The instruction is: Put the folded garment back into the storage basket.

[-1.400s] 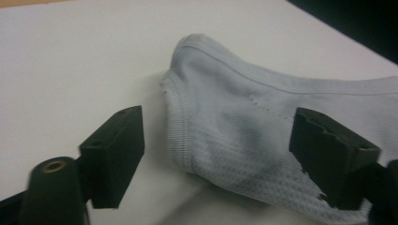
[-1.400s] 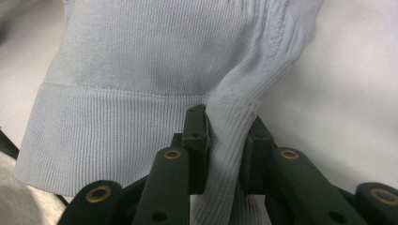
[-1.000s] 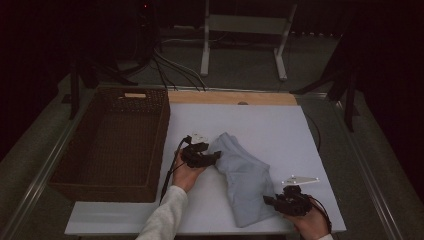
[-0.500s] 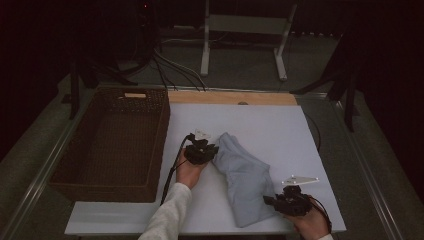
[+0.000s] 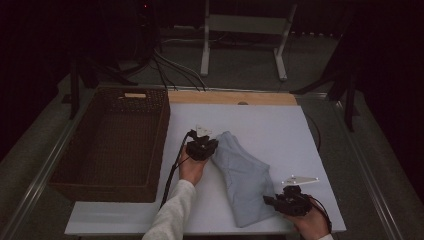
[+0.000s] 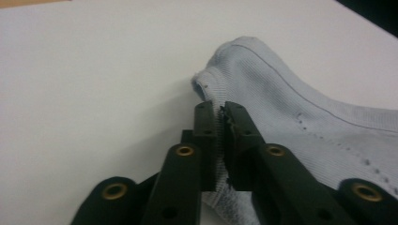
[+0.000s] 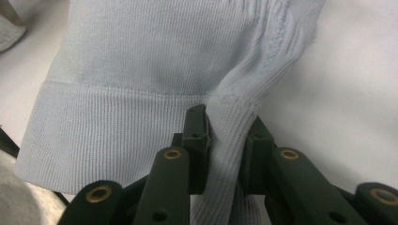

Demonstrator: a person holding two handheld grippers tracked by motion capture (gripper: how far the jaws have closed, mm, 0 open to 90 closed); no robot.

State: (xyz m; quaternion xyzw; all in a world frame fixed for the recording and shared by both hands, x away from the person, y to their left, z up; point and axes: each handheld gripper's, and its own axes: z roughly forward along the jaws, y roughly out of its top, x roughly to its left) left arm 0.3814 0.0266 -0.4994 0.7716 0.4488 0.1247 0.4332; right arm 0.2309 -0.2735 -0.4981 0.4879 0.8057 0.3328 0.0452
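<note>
A folded light blue knit garment (image 5: 245, 175) lies slantwise on the white table (image 5: 260, 120). My left gripper (image 5: 214, 150) is at its far left end. Its jaws have just been closing, and in the left gripper view they (image 6: 220, 117) are shut on the garment's seamed edge (image 6: 291, 103). My right gripper (image 5: 268, 201) is at the garment's near right end. In the right gripper view it (image 7: 230, 126) is shut on a bunched fold of the ribbed hem (image 7: 117, 122).
A dark wicker basket (image 5: 165, 120) stands along the table's left side, close to my left hand. A wooden strip (image 5: 230, 97) borders the far edge. Cables and a metal stand (image 5: 245, 25) lie on the floor beyond.
My left gripper has shifted slightly toward the far end of the garment. The right gripper and the garment's near end have kept still.
</note>
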